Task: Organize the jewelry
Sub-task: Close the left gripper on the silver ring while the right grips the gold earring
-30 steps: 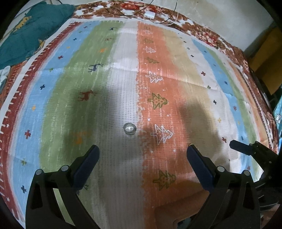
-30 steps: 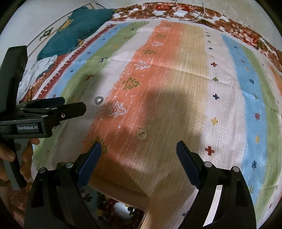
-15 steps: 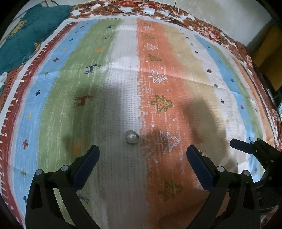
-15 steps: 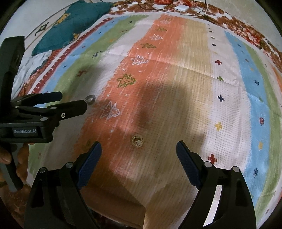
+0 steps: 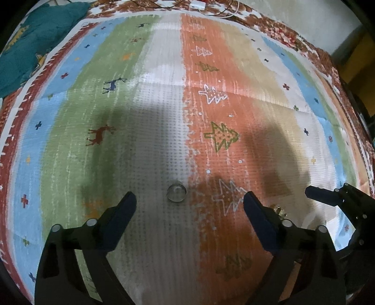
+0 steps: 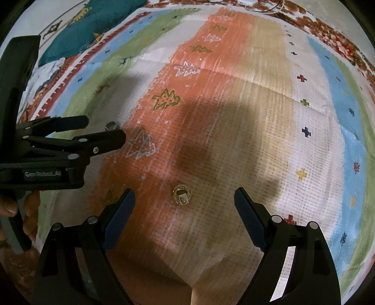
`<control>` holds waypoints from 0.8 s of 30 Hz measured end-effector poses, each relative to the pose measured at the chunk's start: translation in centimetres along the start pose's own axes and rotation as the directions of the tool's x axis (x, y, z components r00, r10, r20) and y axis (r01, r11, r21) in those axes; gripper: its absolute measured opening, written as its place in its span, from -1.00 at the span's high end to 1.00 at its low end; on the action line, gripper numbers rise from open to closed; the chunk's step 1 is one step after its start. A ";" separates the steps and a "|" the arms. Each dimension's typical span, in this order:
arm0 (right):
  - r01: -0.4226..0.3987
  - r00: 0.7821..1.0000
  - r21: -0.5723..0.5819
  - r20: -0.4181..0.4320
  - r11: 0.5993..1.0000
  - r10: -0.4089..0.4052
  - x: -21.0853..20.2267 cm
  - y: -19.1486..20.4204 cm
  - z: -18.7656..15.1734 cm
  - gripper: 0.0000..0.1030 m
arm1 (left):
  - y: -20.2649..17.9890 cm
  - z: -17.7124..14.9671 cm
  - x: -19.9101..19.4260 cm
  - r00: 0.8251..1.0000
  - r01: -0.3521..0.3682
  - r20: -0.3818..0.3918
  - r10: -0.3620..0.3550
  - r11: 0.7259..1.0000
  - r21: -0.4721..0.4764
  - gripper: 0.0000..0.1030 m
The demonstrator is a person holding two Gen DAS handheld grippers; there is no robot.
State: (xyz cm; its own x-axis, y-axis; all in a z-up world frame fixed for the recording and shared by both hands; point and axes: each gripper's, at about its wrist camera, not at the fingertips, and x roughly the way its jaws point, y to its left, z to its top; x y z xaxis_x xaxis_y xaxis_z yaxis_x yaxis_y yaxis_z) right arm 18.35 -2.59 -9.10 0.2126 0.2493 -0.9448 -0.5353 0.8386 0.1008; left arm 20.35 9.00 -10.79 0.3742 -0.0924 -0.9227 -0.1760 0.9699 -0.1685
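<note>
A silver ring [image 5: 176, 192] lies on the white stripe of the striped cloth [image 5: 164, 112], just ahead of my open, empty left gripper [image 5: 189, 204]. It also shows small in the right wrist view [image 6: 110, 125], beyond the left gripper's fingers [image 6: 103, 140]. A gold ring with a square setting [image 6: 181, 197] lies on the orange stripe, between the fingertips of my open, empty right gripper [image 6: 184, 199]. In the left wrist view this gold ring [image 5: 279, 210] peeks out beside my right finger, and the right gripper's finger [image 5: 323, 194] shows at the far right.
A teal cushion [image 5: 30, 42] lies at the far left corner. A white charger and cables [image 5: 198, 5] lie at the cloth's far edge. The corner of a tan box [image 6: 159, 281] shows under the right gripper.
Both grippers have moved forward and lower toward the cloth. The silver ring and the gold ring now sit closer to the fingertips. Both stay open.
</note>
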 end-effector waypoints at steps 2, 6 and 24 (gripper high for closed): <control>0.000 1.000 -0.001 -0.012 1.000 0.000 0.3 0.0 0.1 -0.45 | -0.1 0.2 0.3 1.000 -0.012 -0.005 0.012 1.000 0.006 -0.57; -0.009 1.000 -0.002 -0.029 1.000 0.009 1.0 -0.1 0.2 -0.32 | -0.2 0.4 0.9 1.000 -0.023 -0.020 0.023 1.000 0.015 -0.34; 0.001 0.998 -0.020 -0.061 1.000 -0.002 1.7 -0.3 -0.4 0.59 | -0.3 0.5 1.5 0.999 -0.037 -0.033 0.038 0.999 0.032 0.45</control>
State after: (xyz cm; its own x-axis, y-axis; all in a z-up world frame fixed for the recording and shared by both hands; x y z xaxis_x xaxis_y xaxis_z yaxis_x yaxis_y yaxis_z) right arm 18.57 -2.60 -10.84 0.1639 0.2174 -0.9622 -0.5517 0.8288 0.0933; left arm 21.39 8.71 -11.93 0.3373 -0.0631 -0.9393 -0.1604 0.9793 -0.1234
